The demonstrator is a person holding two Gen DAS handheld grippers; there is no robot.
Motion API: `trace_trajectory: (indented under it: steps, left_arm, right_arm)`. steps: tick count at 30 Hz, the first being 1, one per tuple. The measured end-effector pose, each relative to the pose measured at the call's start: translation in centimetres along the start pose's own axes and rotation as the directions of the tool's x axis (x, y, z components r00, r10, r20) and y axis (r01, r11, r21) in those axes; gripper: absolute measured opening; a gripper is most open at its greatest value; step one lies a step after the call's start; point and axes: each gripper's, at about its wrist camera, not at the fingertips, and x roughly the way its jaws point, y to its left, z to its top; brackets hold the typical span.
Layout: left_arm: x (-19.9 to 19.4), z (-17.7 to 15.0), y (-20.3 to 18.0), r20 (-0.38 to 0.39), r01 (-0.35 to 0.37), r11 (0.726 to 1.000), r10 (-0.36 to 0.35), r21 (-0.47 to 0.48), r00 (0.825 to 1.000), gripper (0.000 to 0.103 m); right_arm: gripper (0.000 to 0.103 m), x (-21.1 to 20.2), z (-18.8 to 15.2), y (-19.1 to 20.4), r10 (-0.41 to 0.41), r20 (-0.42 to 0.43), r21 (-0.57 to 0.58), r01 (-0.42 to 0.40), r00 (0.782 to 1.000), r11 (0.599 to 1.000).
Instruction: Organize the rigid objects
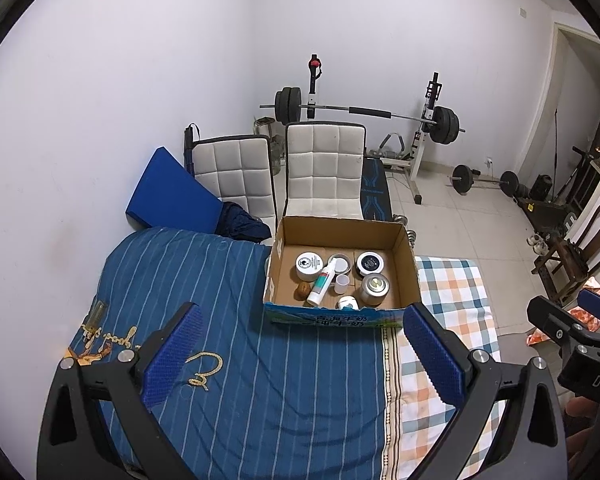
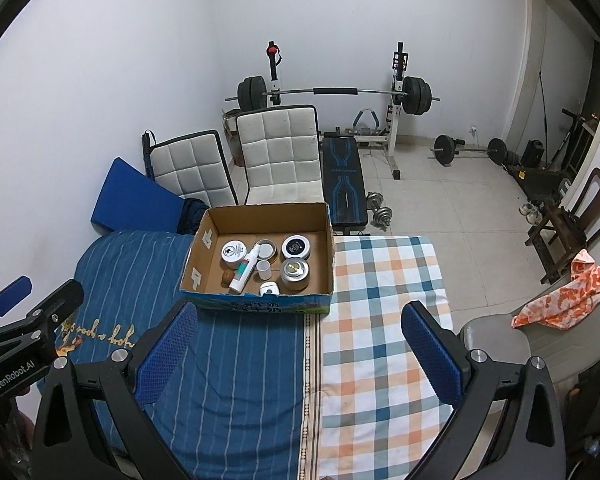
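An open cardboard box (image 1: pixel 408 264) (image 2: pixel 196 252) stands on the cloth-covered table. It holds a white-lidded jar (image 1: pixel 309 265) (image 2: pixel 233 251), a black-lidded jar (image 1: pixel 370 263) (image 2: pixel 296 246), a metal tin (image 1: pixel 375 287) (image 2: pixel 295 271), a white spray bottle (image 1: pixel 321 282) (image 2: pixel 245 268), a small white cup (image 1: pixel 341 282) (image 2: pixel 263 268), a brown nut-like object (image 1: pixel 302 291) (image 2: pixel 227 277) and a small white jar (image 1: pixel 348 303) (image 2: pixel 269 289). My left gripper (image 1: pixel 300 364) is open and empty, above the striped cloth in front of the box. My right gripper (image 2: pixel 300 356) is open and empty, also short of the box.
A blue striped cloth (image 1: pixel 228 352) and a checked cloth (image 2: pixel 380 320) cover the table. Two white padded chairs (image 1: pixel 324 168) stand behind it. A barbell rack (image 2: pixel 332 92), weights and a bench lie beyond. A grey chair with an orange cloth (image 2: pixel 560 300) stands at the right.
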Motion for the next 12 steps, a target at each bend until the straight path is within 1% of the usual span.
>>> trace_trajectory:
  steps: [4,12]
  left_arm:
    - [-0.06,-0.03,-0.02,-0.001,-0.001,1.0,0.001,-0.002,1.0,0.103]
    - [-0.31,-0.08,-0.17,0.009,-0.007,1.0,0.008,-0.006,1.0,0.103]
  right_arm:
    - [0.103,-0.28,0.15,-0.12,0.012,0.002,0.006,-0.012,1.0,1.0]
    - [0.103,-0.3,0.18,0.16,0.01,0.003,-0.001,-0.01,1.0,1.0]
